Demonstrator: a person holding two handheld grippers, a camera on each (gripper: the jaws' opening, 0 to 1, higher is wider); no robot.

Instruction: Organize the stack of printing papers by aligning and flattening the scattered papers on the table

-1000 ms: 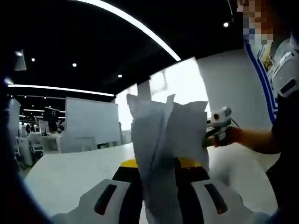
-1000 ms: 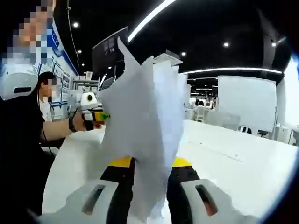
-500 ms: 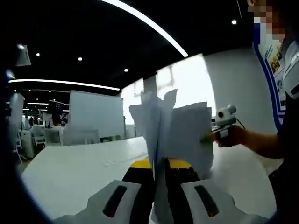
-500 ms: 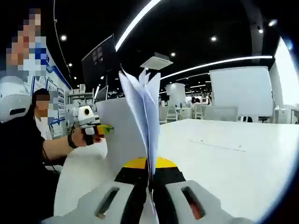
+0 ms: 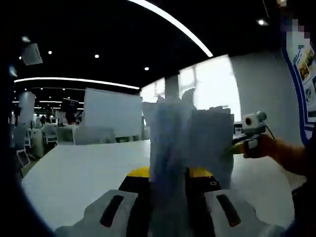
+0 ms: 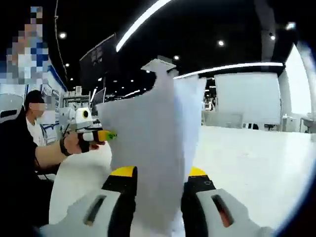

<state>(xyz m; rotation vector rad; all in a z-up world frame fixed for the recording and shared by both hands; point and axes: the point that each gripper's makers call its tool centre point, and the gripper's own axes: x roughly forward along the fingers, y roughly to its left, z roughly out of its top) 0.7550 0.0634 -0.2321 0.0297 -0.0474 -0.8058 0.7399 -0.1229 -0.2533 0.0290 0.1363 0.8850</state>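
Note:
A stack of white printing papers (image 5: 190,140) stands upright on the white table (image 5: 74,173), blurred and loosely fanned at its top. My left gripper (image 5: 168,177) has its jaws apart, with the sheets' near edge between them. The right gripper (image 5: 252,129), in a person's hand, is at the stack's far edge. In the right gripper view the papers (image 6: 153,143) rise broad and slightly twisted between the parted jaws of my right gripper (image 6: 159,174). The left gripper (image 6: 91,131) shows beyond the sheets' left edge.
The table (image 6: 256,163) runs wide and white to the right. A person's forearm (image 6: 52,153) reaches in from the left, and another person sits behind it. White partition panels (image 5: 111,116) and office furniture stand far back.
Both pairs of jaws were pinched tight on the sheets half a second ago and now stand apart. The fanned sheets have closed up and turned broadside, blurred with motion.

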